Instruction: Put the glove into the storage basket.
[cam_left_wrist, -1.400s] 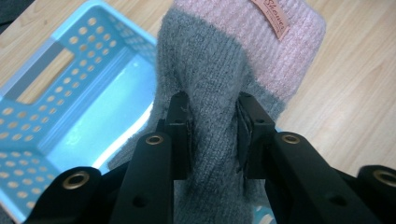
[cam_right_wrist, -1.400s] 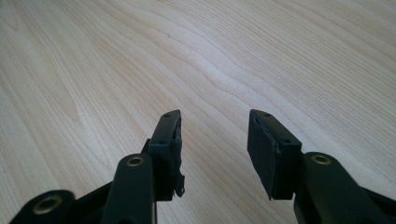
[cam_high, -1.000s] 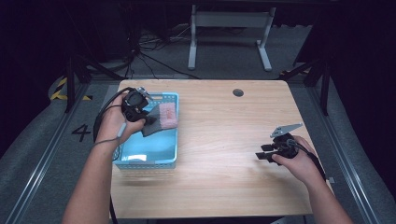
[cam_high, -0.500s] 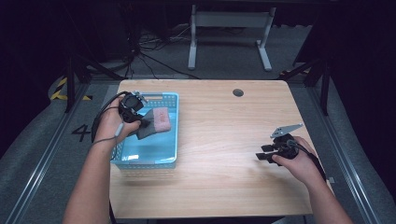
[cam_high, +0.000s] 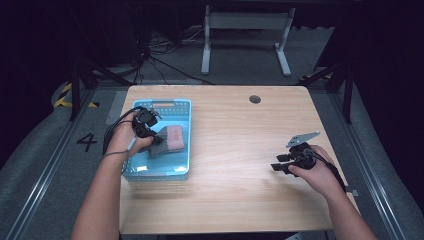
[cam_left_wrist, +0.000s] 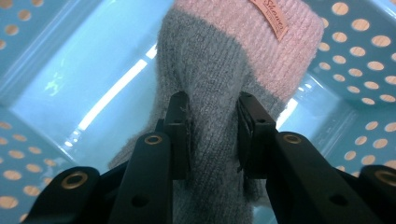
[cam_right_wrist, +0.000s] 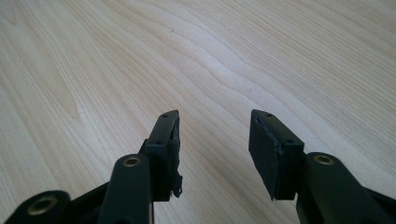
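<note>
Left claw (cam_left_wrist: 212, 135) pinches the sock (cam_left_wrist: 224, 70) over the basket (cam_high: 177, 107); next we lift it clear. Right claw (cam_right_wrist: 215, 154) rests open.

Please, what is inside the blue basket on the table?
Inside the blue basket is a grey and pink sock, pinched by the left claw. The basket floor around it looks bare, but the part beneath the sock and the hand is covered.
</note>
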